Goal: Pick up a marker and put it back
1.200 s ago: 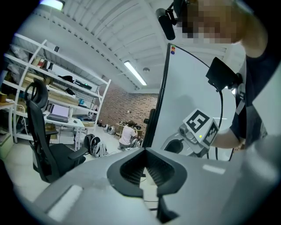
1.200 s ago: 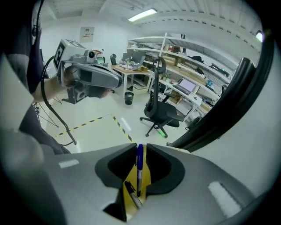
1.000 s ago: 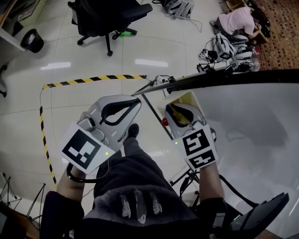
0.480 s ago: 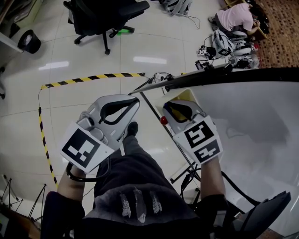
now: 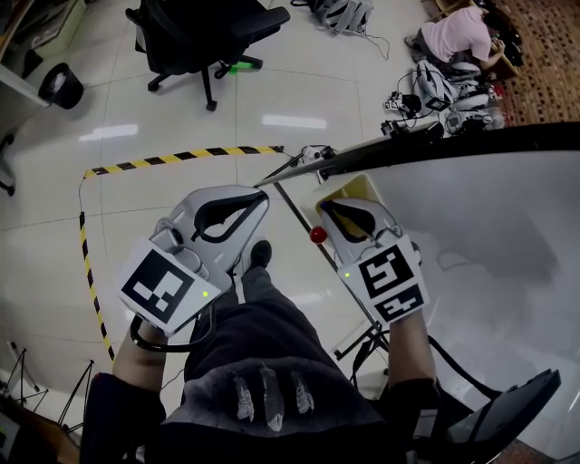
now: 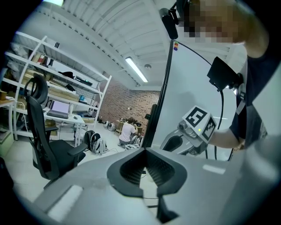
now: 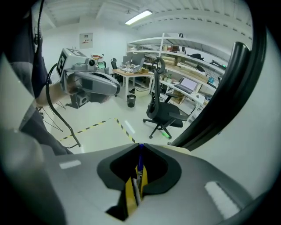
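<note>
My right gripper [image 7: 140,146] is clamped on a blue marker [image 7: 139,168], near the edge of a whiteboard [image 5: 489,217]. My left gripper [image 6: 145,150] is closed on nothing. The pick-up looks done. Next, I judge, comes setting the marker back; its resting place is not visible.

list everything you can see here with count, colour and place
whiteboard: one, white, on the right
marker: one, blue and yellow, held in the right gripper
chair: one, black, on the floor ahead
tape: one line, yellow and black, on the floor
bin: one, black, far left
knob: one, red, by the whiteboard's edge
person: one, pink top, crouched far right
left gripper: one, grey, shut, empty
right gripper: one, grey, shut on the marker
</note>
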Available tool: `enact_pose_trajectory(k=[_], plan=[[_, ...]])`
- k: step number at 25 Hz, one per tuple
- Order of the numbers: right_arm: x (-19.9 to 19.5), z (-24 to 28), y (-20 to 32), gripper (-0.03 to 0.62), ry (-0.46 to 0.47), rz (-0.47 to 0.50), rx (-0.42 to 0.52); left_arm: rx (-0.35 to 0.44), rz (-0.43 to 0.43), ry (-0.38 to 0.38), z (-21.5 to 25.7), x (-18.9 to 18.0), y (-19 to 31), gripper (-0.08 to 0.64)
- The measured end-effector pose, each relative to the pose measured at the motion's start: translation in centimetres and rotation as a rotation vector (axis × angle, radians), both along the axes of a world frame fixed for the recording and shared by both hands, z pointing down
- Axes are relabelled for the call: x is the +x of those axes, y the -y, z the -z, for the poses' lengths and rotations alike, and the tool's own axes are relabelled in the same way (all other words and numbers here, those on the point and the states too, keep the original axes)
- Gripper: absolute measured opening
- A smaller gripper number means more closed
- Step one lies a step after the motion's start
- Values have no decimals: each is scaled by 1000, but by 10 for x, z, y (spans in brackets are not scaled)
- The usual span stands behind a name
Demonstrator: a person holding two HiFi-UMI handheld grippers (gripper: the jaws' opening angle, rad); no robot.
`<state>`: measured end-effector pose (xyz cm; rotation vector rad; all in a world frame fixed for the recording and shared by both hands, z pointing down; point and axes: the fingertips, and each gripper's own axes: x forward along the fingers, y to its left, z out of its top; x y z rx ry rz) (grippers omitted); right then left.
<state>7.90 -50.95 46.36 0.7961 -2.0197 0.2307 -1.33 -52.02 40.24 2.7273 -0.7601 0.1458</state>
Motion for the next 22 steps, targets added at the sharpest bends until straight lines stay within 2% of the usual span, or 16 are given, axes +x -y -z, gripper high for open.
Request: enact_pose_trajectory(k=[3,12,17,22], plan=[[-1,8,2,31,23,-10,50,0,-1,3,2,3,-2,6],[-7,60,18,31,175,-27,244,-10,-4,20,-2,6,-1,6],[-7,100,11,29,310,-87,337,-5,-23,20,1,13,-2,6],[-3,133,4,30,364,-120,414,19,-50,19,11,22,-5,6]])
